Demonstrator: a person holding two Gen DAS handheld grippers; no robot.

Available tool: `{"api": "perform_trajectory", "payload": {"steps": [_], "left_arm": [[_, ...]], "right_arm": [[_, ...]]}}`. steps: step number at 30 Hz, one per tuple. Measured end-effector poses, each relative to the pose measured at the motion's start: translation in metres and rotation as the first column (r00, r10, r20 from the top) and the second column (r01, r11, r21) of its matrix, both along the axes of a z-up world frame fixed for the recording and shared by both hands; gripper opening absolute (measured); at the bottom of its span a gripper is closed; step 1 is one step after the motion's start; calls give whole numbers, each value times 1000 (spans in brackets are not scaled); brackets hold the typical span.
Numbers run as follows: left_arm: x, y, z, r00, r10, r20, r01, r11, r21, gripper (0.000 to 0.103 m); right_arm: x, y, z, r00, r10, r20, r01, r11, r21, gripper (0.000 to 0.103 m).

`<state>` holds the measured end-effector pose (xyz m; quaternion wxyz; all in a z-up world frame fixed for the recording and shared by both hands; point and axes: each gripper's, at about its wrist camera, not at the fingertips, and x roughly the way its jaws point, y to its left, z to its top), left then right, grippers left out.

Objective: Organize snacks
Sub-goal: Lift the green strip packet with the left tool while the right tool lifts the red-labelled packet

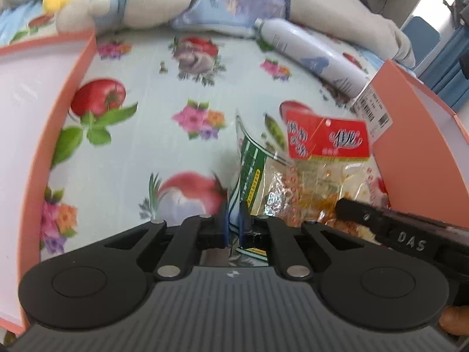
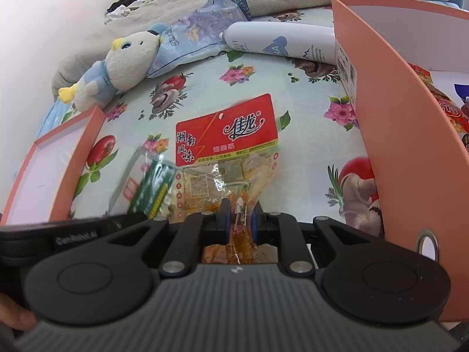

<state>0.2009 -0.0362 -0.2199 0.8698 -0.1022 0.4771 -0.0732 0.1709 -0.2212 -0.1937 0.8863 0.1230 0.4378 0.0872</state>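
Note:
A clear snack bag with a red label [image 2: 227, 130] lies on the flowered cloth, and my right gripper [image 2: 239, 220] is shut on its near end. The same bag [image 1: 325, 140] shows in the left wrist view, with the right gripper [image 1: 381, 226] reaching in from the right. Just left of it lies a green and clear packet [image 1: 249, 170], and my left gripper [image 1: 233, 223] is shut on that packet's near edge. In the right wrist view the green packet [image 2: 152, 187] sits beside the bag, partly hidden by the left gripper's body.
A salmon box [image 2: 395, 146] stands at the right with red snack packets [image 2: 439, 102] inside. A shallow salmon tray [image 1: 73, 88] lies at the left. At the back are a plush toy [image 1: 132, 0], a white bottle [image 1: 310, 50], a blue packet [image 1: 243, 0] and a grey blanket.

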Motion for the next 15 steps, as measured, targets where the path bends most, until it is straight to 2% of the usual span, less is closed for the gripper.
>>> {"api": "perform_trajectory", "payload": {"steps": [6,8,9,10,12,15], "left_arm": [[-6,12,19,999,21,50,-21,1000,-5,5],[-9,17,28,997,22,72,-23,1000,3,5],[-11,19,33,996,22,82,-23,1000,5,5],[-12,22,37,995,24,92,-24,1000,5,5],[-15,28,44,994,31,103,-31,1000,-3,5],[-20,36,53,991,51,122,-50,999,-16,5]], "right_arm": [[-6,-5,4,1000,-7,21,7,999,35,21],[-8,-6,7,999,-21,32,20,999,36,38],[-10,-6,8,999,-28,44,27,999,35,56],[-10,-6,10,998,-31,55,29,999,36,70],[-10,-4,11,998,-26,61,24,999,46,79],[-10,2,11,998,13,63,-17,998,61,79]]}}
